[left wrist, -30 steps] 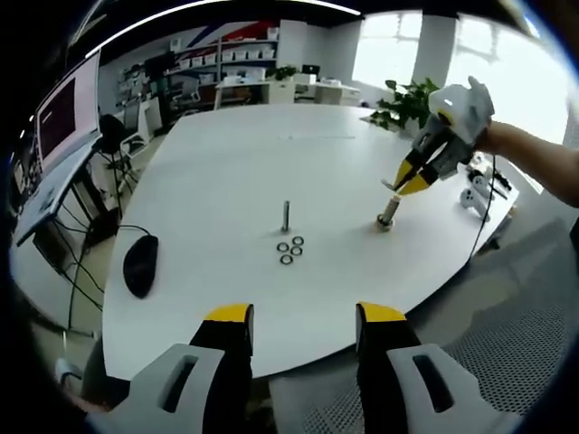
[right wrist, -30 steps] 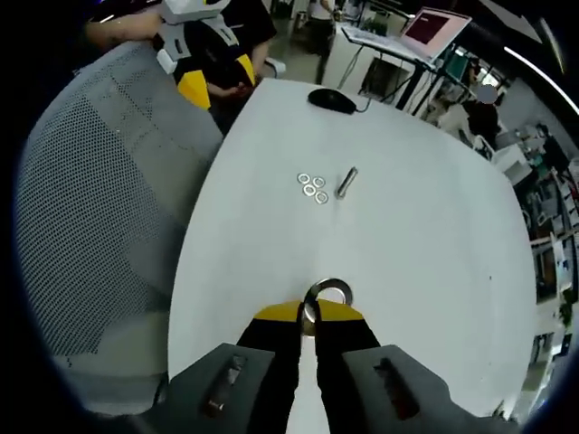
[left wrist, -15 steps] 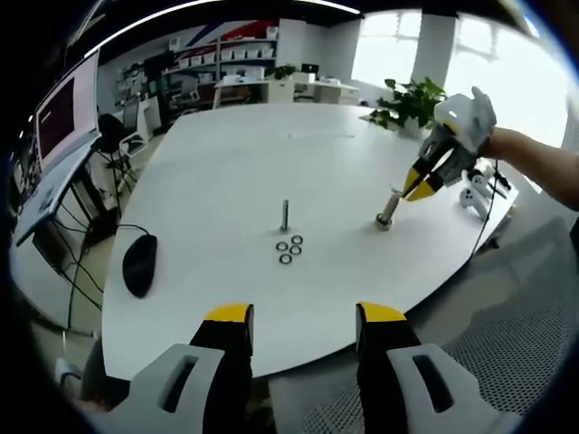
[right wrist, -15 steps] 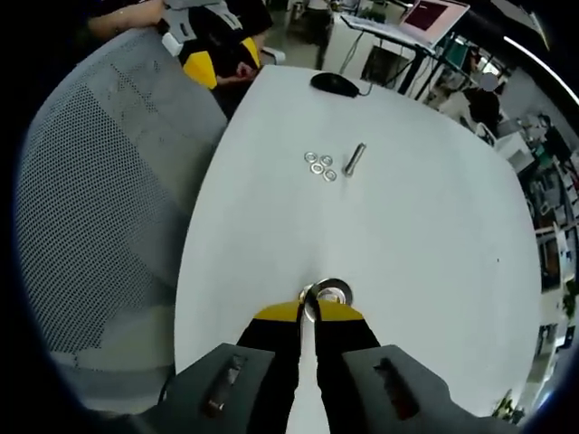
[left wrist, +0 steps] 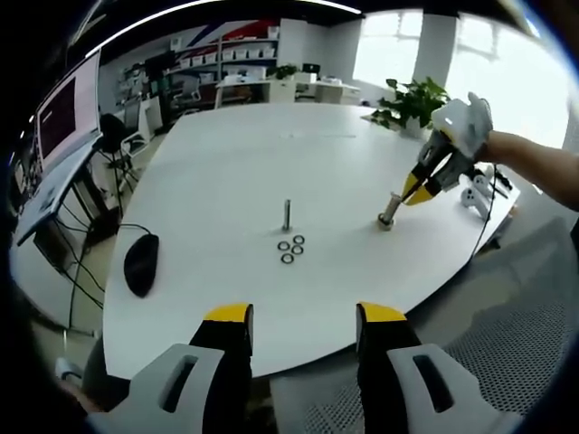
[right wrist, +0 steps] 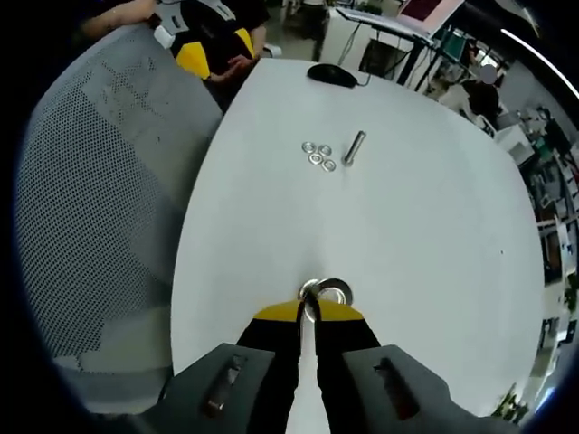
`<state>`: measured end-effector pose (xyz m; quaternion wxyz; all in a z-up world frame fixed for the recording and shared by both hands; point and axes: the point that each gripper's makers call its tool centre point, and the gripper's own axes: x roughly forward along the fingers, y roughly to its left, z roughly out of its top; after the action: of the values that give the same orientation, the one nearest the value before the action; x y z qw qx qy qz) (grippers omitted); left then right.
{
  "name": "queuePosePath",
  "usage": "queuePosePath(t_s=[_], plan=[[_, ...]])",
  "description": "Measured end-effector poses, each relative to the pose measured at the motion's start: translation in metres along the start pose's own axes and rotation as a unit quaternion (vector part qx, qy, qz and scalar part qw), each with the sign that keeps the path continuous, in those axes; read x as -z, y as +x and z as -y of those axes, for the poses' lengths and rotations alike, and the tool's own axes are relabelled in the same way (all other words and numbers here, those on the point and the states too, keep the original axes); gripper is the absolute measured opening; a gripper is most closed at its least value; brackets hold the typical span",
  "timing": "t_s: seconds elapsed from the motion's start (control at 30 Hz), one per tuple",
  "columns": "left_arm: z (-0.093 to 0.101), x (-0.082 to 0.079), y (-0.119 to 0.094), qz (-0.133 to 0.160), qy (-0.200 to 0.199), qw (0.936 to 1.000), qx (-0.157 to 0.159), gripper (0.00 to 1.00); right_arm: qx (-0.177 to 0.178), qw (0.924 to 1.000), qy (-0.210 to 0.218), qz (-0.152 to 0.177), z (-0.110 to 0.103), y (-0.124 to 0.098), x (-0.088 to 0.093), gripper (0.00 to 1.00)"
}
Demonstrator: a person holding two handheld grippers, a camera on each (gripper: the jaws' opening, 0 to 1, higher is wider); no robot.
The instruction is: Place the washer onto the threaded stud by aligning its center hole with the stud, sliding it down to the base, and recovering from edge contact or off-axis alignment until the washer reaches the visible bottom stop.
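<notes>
Washer (right wrist: 310, 291) pinched in right hand-held gripper (right wrist: 308, 314) over threaded stud (left wrist: 389, 211); left hand-held gripper (left wrist: 302, 318) apart above desk (left wrist: 235, 172).

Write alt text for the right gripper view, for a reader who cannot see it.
The right claw, shut on a washer, holds it at the top of a threaded stud on a white table. Farther off lie three loose washers beside a second stud, with a black mouse near the far edge.
</notes>
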<state>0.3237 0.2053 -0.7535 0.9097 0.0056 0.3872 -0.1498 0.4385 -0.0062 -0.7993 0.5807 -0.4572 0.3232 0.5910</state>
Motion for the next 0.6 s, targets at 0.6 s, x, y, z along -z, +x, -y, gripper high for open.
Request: queuePosePath(t_s=[0.6], plan=[[0.0000, 0.0011, 0.0003, -0.003, -0.001, 1.0000, 0.000, 0.44, -0.003, 0.9999, 0.015, 0.003, -0.0002, 0.0022, -0.0020, 0.08]])
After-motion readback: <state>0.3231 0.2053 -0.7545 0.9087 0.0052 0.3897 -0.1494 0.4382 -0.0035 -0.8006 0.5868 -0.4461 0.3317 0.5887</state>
